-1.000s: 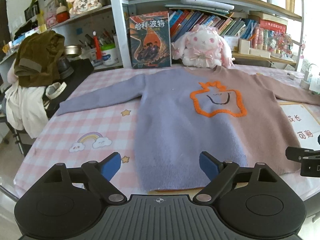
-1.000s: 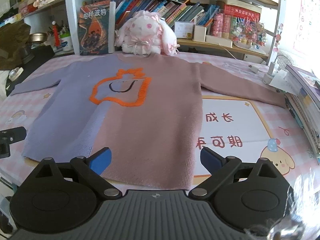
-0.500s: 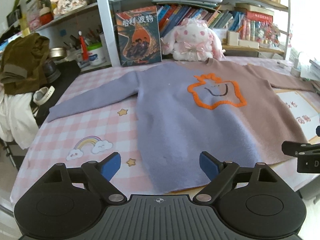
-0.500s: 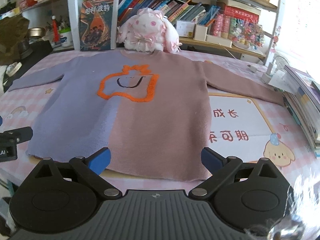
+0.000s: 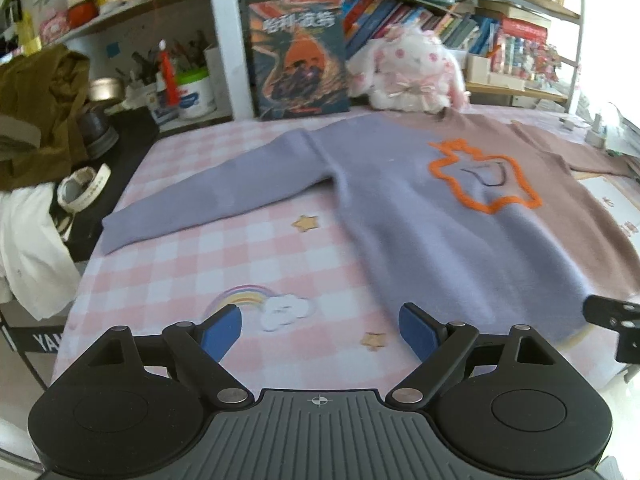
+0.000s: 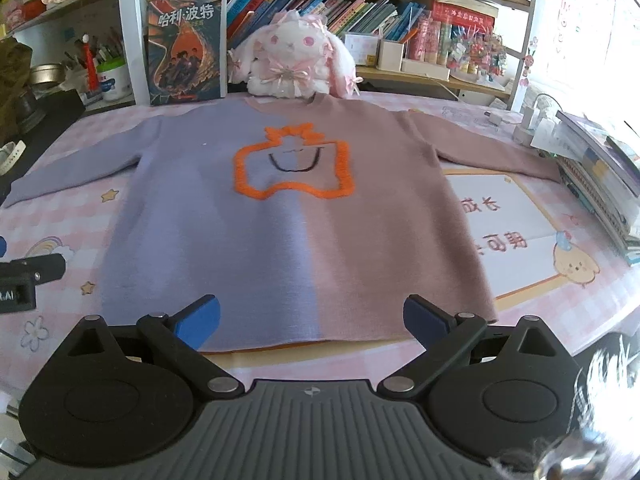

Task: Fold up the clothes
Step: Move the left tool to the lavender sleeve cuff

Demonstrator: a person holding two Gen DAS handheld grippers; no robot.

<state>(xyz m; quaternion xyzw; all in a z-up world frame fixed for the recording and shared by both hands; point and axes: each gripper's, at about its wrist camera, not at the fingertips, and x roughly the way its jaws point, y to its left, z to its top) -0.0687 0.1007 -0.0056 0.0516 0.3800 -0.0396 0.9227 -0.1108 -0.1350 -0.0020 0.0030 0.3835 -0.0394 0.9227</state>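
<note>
We look down along each gripper from the table's near edge; both views share the sweater (image 5: 420, 216) (image 6: 288, 216).

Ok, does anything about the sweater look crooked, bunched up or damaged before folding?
Nothing stands out. The lilac and dusty-pink knit sweater lies flat and face up on the pink checked tablecloth, both sleeves spread out, hem straight, no visible damage.
</note>
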